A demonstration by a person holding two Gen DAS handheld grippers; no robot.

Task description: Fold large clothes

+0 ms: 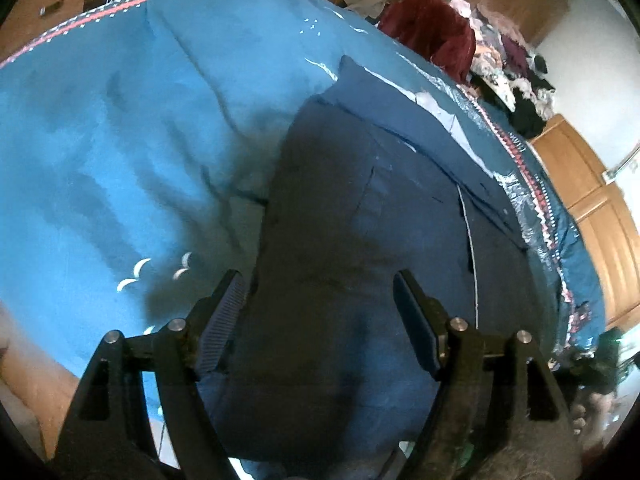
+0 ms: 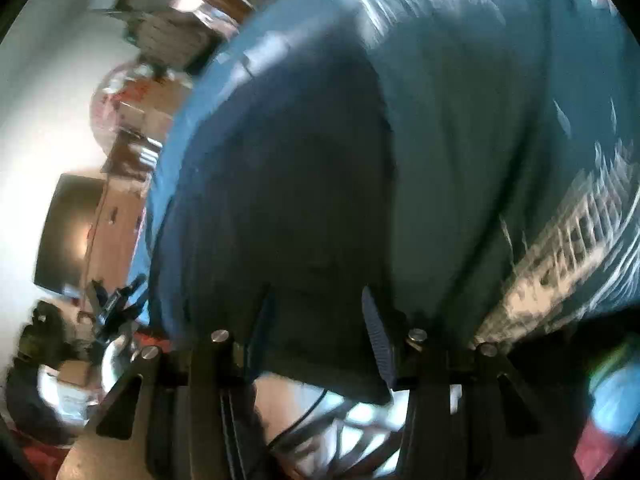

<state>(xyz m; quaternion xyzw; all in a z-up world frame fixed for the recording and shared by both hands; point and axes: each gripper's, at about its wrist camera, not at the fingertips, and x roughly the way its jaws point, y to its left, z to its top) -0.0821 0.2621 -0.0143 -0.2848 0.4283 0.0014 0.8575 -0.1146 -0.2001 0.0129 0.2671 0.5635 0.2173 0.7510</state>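
The big dark blue garment [image 1: 360, 220] lies on the blue bedspread [image 1: 100, 140], near the bed's edge. The left gripper [image 1: 320, 292] hangs over it with jaws spread wide, holding nothing. The right gripper [image 2: 316, 308] looks spread too. To fold well, pinch both near corners, lift together, and lay the cloth flat.

Dark navy garment [image 1: 340, 208] lies on a bright blue bedspread [image 1: 120, 140] with a red-and-white patterned border.
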